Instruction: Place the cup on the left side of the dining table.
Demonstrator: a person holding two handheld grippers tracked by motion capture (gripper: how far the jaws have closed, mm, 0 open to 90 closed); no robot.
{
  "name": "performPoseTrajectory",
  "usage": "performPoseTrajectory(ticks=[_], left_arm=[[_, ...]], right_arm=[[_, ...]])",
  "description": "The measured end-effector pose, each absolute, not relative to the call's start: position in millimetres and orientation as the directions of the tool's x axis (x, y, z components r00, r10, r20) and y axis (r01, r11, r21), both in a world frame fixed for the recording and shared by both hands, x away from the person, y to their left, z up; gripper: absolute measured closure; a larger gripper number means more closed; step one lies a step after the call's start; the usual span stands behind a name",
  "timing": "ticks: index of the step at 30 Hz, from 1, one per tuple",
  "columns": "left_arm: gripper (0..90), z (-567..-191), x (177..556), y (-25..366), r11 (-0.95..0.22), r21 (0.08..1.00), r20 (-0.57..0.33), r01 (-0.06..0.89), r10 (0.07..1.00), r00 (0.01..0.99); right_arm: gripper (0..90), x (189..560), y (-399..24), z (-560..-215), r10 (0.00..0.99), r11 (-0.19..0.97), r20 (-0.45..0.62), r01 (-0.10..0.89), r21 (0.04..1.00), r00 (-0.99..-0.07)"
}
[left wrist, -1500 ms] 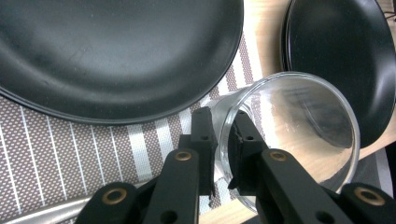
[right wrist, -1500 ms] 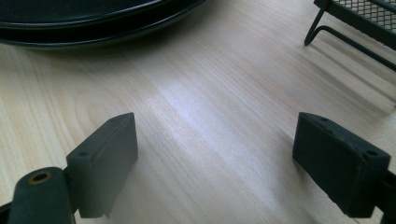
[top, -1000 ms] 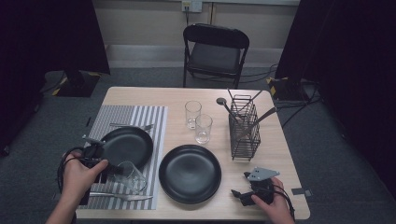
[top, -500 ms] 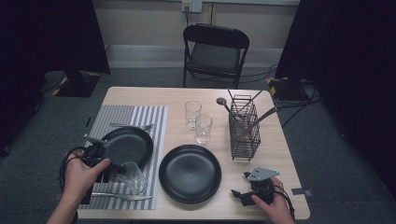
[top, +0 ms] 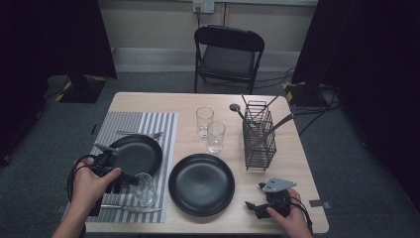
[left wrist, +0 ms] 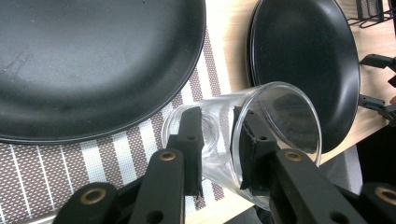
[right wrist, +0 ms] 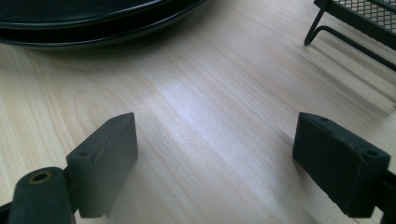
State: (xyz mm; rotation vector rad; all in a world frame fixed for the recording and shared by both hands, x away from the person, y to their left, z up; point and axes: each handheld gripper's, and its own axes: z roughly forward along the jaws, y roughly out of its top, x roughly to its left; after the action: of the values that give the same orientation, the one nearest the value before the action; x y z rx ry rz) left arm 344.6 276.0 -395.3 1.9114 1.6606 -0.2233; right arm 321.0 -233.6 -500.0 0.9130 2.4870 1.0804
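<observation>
At the lower left of the high view, the left gripper (top: 130, 181) has its 2 flat black fingers (left wrist: 191, 140) astride the clear, smooth, tapered glass (left wrist: 261, 135); they have just been opening. The glass lies tilted on the striped woven mat (top: 158, 124), between 2 round matte black plates (left wrist: 84, 65). At the lower right, the right gripper (top: 253, 207) rests with fingers wide apart over the pale wood-grain surface (right wrist: 210, 116).

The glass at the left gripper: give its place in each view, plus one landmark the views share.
High view: glass low left, on the striped mat's near end.
Left gripper view: glass centre, tilted, around the right-hand jaw.
Right gripper view: not in it.
Shared landmark: big black plate.
</observation>
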Motion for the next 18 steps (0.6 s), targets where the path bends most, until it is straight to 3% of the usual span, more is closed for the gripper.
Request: performPoseTrajectory(ticks=[18], left_arm=[[68.6,-381,347,275,-0.058,0.336,-0.486,0.940,0.844,0.226]], right_arm=[[13.1,321,-234,-500,0.648,0.521,-0.005,0.439,0.732,-0.761]])
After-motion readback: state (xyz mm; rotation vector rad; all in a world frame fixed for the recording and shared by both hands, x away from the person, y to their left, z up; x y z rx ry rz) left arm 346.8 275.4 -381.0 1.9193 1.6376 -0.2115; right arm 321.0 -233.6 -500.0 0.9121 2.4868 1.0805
